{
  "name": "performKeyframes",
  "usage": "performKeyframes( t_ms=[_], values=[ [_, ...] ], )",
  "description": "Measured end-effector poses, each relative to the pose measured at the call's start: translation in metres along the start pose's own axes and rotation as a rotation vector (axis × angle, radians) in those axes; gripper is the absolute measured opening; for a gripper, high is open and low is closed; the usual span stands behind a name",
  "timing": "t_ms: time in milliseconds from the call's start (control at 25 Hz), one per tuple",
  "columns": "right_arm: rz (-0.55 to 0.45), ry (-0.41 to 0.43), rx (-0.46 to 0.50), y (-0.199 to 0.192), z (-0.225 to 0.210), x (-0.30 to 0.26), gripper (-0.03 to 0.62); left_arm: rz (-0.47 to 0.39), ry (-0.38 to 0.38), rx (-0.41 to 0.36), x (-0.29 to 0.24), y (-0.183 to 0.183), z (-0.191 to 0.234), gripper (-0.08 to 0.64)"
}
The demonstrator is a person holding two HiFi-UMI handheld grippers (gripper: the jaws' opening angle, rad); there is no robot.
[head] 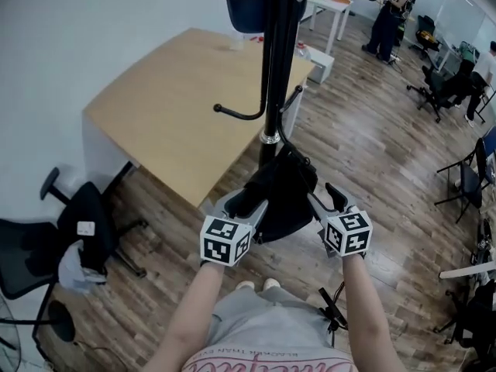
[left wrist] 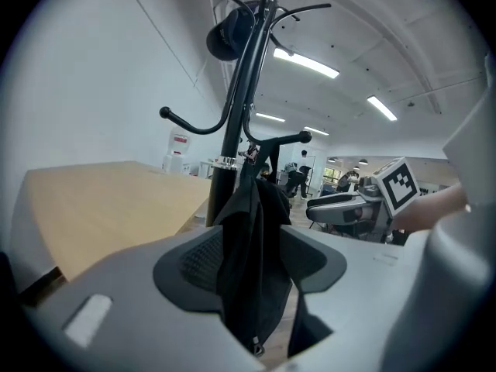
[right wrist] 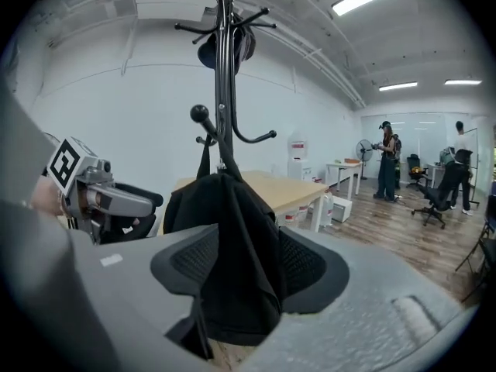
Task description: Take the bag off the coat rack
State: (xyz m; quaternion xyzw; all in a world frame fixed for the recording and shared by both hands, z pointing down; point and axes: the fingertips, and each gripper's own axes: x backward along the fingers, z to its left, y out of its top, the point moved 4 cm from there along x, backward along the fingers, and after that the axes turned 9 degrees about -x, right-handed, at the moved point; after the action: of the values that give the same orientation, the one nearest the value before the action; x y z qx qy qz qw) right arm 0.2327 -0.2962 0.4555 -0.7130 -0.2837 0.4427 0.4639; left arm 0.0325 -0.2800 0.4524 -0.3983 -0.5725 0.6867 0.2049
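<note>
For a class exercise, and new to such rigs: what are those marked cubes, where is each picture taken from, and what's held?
A person holds a two-jaw gripper in each hand; the cubes are parts of them. The head view looks down on the left gripper and right gripper; the other two views look along each gripper's jaws. A black bag hangs on the coat rack beside a wooden table. Both grippers stand open with the bag's cloth between their jaws, nothing clamped yet.

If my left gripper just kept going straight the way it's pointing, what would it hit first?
The black bag: its fabric hangs between the open jaws of the left gripper, so it would press into that first. Behind it stands the coat rack pole, though how far behind is unclear.
</note>
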Motion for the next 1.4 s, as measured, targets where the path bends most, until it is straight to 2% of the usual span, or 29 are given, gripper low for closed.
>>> performKeyframes(
  t_ms=[120,200,280,640,840,1120,1400],
  values=[
    [0.059,0.049,0.037,-0.015,-0.006,-0.015,0.268,0.032,0.033,-0.023,-0.011,-0.015,-0.005,0.280],
    [0.091,0.080,0.064,-0.025,-0.008,-0.025,0.320,0.047,0.059,-0.033,-0.017,-0.023,-0.006,0.281],
    [0.108,0.101,0.077,-0.034,-0.010,-0.034,0.339,0.058,0.082,-0.035,-0.020,-0.033,-0.007,0.281],
    [0.182,0.142,0.124,-0.063,-0.031,-0.069,0.345,0.124,0.149,-0.021,-0.041,-0.069,-0.004,0.291],
    [0.158,0.181,0.113,-0.068,-0.036,-0.081,0.336,0.097,0.177,0.011,-0.052,-0.076,0.000,0.284],
    [0.139,0.252,0.132,-0.072,-0.038,-0.103,0.337,0.057,0.208,0.004,-0.070,-0.084,0.007,0.291],
    [0.126,0.312,0.122,-0.076,-0.035,-0.125,0.334,0.012,0.185,0.029,-0.082,-0.089,0.020,0.315]
  ],
)
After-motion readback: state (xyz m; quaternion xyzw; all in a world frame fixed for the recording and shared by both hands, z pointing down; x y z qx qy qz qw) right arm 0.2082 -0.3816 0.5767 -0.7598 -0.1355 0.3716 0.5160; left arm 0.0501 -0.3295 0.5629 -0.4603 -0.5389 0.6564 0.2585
